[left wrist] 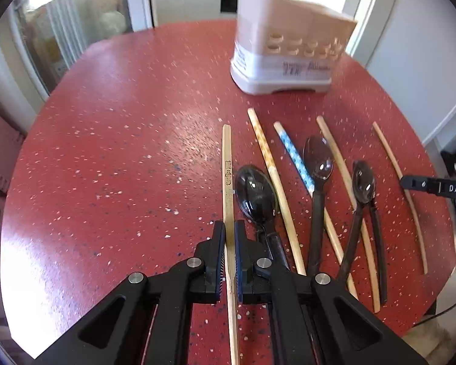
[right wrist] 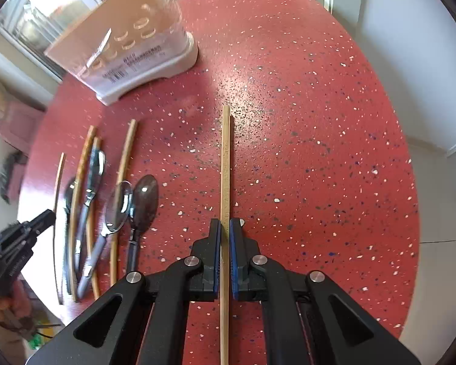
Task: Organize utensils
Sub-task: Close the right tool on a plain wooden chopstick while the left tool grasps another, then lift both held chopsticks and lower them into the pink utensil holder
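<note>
1. The left gripper [left wrist: 229, 228] has its jaws clamped narrow on a pale chopstick [left wrist: 227, 164] with dark printed marks, gripped partway along so the blunt end juts out ahead over the red speckled table [left wrist: 121, 140]
2. The right gripper [right wrist: 225, 228] likewise holds a plain wooden chopstick [right wrist: 225, 158], jaws pinched close on its shaft, the tip pointing forward above bare table
3. Both sticks look light, stiff and smooth; a hold near the middle seems wise, since a thin round shaft may pivot or slip between the pads if taken near one end
4. The white utensil holder [left wrist: 276, 70], with its perforated tan upper part, stands upright at the far side of the table, well apart from both grippers
5. Still lying in a loose row are more chopsticks, one with a blue patterned band [left wrist: 298, 158], and several dark plastic spoons [left wrist: 255, 194]; some spoon handles cross over sticks, so lifting one could drag its neighbour
6. The path from each held stick to the holder looks open, though the narrow top compartments will likely want a steep, careful aim
</note>
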A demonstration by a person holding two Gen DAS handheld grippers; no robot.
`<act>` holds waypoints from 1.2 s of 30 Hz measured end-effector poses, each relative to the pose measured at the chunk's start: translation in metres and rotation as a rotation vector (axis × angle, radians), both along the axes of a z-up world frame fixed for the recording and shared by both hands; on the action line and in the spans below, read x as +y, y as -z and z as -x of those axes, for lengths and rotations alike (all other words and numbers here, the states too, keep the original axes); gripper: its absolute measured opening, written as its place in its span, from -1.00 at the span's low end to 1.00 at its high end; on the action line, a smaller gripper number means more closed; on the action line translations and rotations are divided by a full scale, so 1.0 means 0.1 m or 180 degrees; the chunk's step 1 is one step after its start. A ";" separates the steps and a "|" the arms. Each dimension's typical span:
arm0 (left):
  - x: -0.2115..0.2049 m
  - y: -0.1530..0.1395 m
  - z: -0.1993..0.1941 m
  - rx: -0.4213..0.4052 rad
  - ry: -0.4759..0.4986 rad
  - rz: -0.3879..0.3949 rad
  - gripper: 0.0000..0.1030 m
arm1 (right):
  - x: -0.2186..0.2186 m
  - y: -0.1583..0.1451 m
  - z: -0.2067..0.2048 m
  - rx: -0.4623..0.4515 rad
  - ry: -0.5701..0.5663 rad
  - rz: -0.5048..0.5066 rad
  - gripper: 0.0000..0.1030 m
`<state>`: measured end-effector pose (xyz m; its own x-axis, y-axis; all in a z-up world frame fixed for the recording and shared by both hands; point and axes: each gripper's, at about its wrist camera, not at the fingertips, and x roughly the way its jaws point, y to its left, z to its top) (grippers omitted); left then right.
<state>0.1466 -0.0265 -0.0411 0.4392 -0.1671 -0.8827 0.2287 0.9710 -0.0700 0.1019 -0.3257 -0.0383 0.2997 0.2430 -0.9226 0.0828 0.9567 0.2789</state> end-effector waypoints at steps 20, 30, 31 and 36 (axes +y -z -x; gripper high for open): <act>0.20 -1.32 0.23 -0.1228 -0.0214 0.0665 -0.31 | -0.25 -1.25 0.25 -0.1398 -0.0171 -0.0638 -0.88; 0.12 -1.90 -0.19 -0.1557 -0.0179 0.0858 -0.31 | -0.11 -1.72 -0.29 -0.1782 -0.0190 -0.0663 -0.88; 0.11 -1.97 -0.26 -0.1594 -0.0175 0.0876 -0.31 | -0.11 -1.79 -0.39 -0.1828 -0.0199 -0.0664 -0.88; 0.06 -2.20 -0.62 -0.1686 -0.0180 0.0977 -0.31 | 0.00 -1.95 -0.74 -0.1989 -0.0233 -0.0650 -0.88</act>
